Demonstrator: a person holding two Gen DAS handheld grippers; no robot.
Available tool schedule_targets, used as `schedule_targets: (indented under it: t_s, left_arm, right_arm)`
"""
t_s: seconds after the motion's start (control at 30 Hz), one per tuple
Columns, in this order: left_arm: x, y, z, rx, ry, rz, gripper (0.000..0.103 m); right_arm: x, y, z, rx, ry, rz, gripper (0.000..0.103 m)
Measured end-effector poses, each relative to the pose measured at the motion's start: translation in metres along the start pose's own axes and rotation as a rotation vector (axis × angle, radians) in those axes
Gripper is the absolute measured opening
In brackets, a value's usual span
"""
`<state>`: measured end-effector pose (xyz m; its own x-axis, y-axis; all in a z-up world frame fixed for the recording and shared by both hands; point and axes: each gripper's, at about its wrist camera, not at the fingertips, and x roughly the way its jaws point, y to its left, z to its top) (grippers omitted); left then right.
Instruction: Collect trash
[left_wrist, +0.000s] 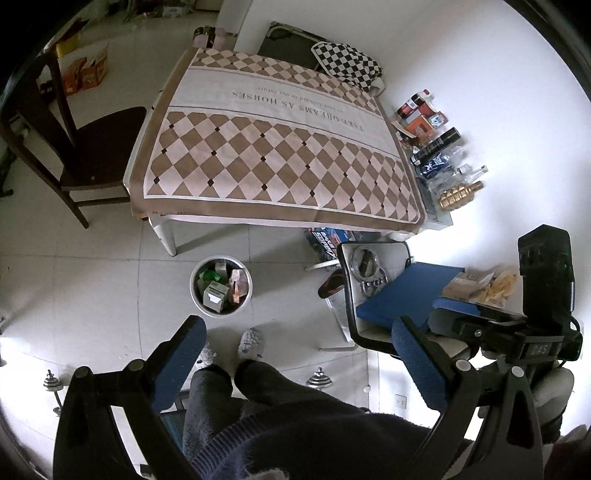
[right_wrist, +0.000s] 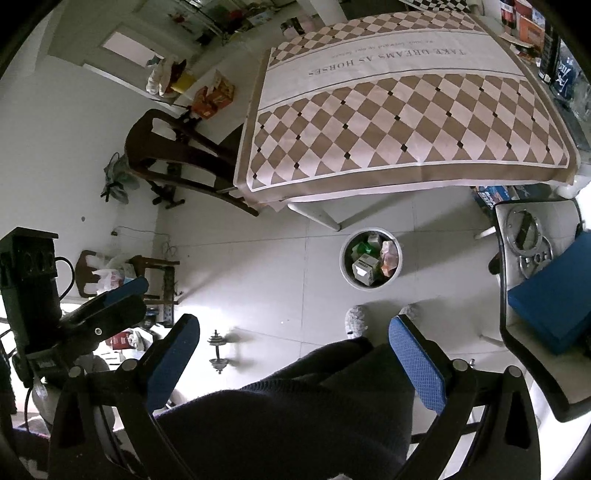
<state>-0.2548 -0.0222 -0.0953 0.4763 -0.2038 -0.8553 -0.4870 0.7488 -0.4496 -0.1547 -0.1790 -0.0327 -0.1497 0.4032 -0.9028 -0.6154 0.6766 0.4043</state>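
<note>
the tablecloth reads "take dreams as horses".

A white tiled floor carries a round trash bin full of cartons, just in front of a table draped in a checkered cloth; dumbbells and a dark wooden chair also stand on it

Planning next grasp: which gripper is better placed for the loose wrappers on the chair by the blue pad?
Right, probably. In the left wrist view the right gripper hangs open beside the wrappers on the chair. The left gripper is open over the floor near the bin, farther away.
</note>
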Motion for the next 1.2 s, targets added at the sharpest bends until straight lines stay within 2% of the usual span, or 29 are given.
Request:
schedule_targets:
  t_s: [1.2]
  left_arm:
    - [0.000,-0.020,-0.008,-0.014,0.009,-0.033,0.103]
  right_arm:
    - [-0.013,0.000,-0.009,-0.016,0.018,0.008,0.103]
